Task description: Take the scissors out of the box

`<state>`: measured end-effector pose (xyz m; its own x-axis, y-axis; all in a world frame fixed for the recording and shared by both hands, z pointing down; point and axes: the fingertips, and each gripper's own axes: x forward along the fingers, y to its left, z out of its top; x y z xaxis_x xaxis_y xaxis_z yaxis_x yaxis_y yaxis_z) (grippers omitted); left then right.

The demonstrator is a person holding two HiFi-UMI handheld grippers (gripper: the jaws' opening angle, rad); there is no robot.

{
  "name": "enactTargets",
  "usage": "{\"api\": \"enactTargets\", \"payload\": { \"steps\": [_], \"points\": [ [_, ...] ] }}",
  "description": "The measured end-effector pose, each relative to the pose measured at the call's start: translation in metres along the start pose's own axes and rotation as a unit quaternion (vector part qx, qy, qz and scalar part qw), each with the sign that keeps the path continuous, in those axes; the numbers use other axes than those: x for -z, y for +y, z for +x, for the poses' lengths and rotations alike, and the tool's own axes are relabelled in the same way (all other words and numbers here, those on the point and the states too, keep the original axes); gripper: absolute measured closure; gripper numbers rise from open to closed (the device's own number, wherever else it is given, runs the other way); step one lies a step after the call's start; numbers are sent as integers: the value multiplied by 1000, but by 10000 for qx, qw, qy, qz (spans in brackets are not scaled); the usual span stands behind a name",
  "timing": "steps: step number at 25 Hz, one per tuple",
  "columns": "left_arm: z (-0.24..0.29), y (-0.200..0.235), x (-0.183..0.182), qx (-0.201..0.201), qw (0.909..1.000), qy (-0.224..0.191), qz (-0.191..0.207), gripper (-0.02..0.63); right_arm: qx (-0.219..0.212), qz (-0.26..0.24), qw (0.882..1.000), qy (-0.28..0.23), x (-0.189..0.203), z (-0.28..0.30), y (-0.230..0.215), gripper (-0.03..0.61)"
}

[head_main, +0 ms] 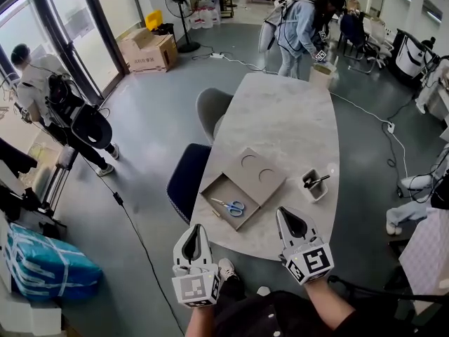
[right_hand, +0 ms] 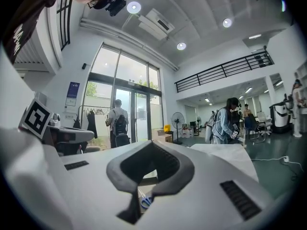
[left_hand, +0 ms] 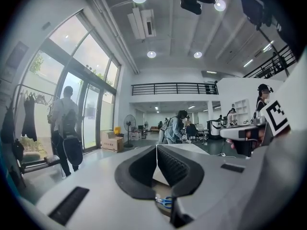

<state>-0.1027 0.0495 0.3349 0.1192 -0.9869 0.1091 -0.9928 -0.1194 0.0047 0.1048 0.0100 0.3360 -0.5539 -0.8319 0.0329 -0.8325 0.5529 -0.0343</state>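
A flat cardboard box (head_main: 215, 189) lies open near the front edge of the marble table (head_main: 287, 118). Blue-handled scissors (head_main: 230, 206) rest inside it. The box lid (head_main: 255, 173) lies beside it at the far right. My left gripper (head_main: 195, 229) hovers shut and empty just below the table's front edge, left of the box. My right gripper (head_main: 284, 211) is shut and empty over the table edge, right of the box. The scissors (left_hand: 165, 201) show low under the left jaws in the left gripper view. In the right gripper view the scissors (right_hand: 146, 201) show the same way.
A small grey cup (head_main: 313, 186) with pens stands right of the lid. A blue chair (head_main: 186, 177) and a grey chair (head_main: 210, 107) sit at the table's left side. One person (head_main: 302, 27) stands at the far end, another (head_main: 49, 97) at the left. Cables cross the floor.
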Motion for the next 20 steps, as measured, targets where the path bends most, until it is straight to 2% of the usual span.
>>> {"api": "enactTargets", "payload": {
  "steps": [8,14,20],
  "points": [
    [57,39,-12,362,9993,8,48,597,288,-39,9996,25,-9,65,1,583],
    [90,66,-13,636,9977,-12,215,597,492,-42,9984,286,7,97,8,583],
    [115,73,-6,831,9960,110,319,597,592,-88,9976,351,10,117,8,583]
  ]
}}
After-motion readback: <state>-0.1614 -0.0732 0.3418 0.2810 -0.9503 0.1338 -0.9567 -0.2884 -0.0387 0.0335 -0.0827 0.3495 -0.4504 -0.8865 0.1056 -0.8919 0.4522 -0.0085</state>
